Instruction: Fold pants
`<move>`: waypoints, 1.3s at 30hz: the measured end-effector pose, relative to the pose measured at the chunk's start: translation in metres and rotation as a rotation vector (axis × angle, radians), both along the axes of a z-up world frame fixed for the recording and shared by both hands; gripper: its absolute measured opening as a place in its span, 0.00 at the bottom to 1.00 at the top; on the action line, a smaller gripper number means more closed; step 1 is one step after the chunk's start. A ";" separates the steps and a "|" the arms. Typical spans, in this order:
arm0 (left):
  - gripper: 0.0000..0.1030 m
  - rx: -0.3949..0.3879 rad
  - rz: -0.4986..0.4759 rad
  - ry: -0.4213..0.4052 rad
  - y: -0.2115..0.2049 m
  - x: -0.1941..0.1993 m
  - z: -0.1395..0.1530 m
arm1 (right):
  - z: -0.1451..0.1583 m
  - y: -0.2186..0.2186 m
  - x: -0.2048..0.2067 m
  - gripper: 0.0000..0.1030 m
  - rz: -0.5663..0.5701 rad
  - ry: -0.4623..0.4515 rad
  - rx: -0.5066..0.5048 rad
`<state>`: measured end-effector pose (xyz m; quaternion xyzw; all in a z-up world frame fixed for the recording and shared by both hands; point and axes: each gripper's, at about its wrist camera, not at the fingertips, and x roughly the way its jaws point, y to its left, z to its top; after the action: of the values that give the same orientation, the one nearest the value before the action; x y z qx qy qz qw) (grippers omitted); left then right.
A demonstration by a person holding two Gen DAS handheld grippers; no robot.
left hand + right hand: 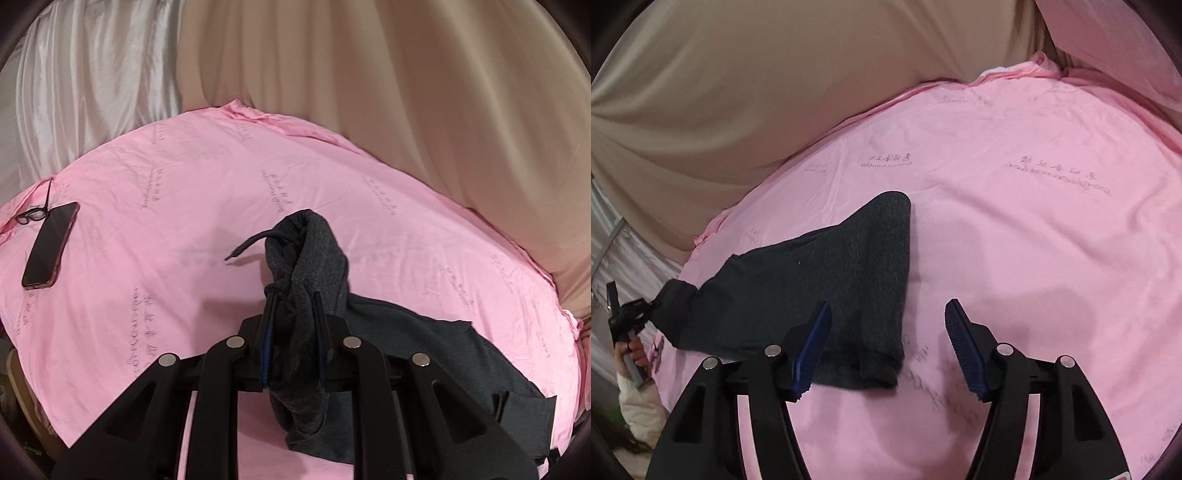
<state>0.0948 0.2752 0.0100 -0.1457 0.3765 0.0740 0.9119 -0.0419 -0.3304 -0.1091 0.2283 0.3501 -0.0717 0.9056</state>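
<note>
Right now my left tongs (291,325) pinch the soft, floppy pants (820,280) by the bunched waistband over the pink bed (184,206), right tongs (886,347) spread beside the far hem, my next hold.

Printed script on the pink sheet, none of it legible

The pink bedsheet (192,177) carries repeated grey motifs, each a row of what look like Chinese characters over a line of cursive script (888,159). All are too faint and distorted to read in either wrist view. No other lettering, brand or number can be made out.
</note>
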 end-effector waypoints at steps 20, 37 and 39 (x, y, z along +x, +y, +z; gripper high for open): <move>0.19 -0.287 0.139 0.137 0.077 0.002 -0.068 | -0.004 -0.006 0.050 0.09 -0.059 0.021 0.123; 0.20 -0.335 -0.030 0.175 0.046 -0.003 -0.071 | 0.067 0.068 0.099 0.32 0.170 -0.049 -0.142; 0.20 -0.325 -0.038 0.168 0.046 -0.002 -0.070 | 0.053 0.112 0.159 0.31 0.352 -0.021 -0.105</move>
<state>0.0926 0.3209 -0.0599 -0.2775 0.4612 0.0069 0.8428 0.1173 -0.2182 -0.0563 0.1167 0.3709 0.0721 0.9185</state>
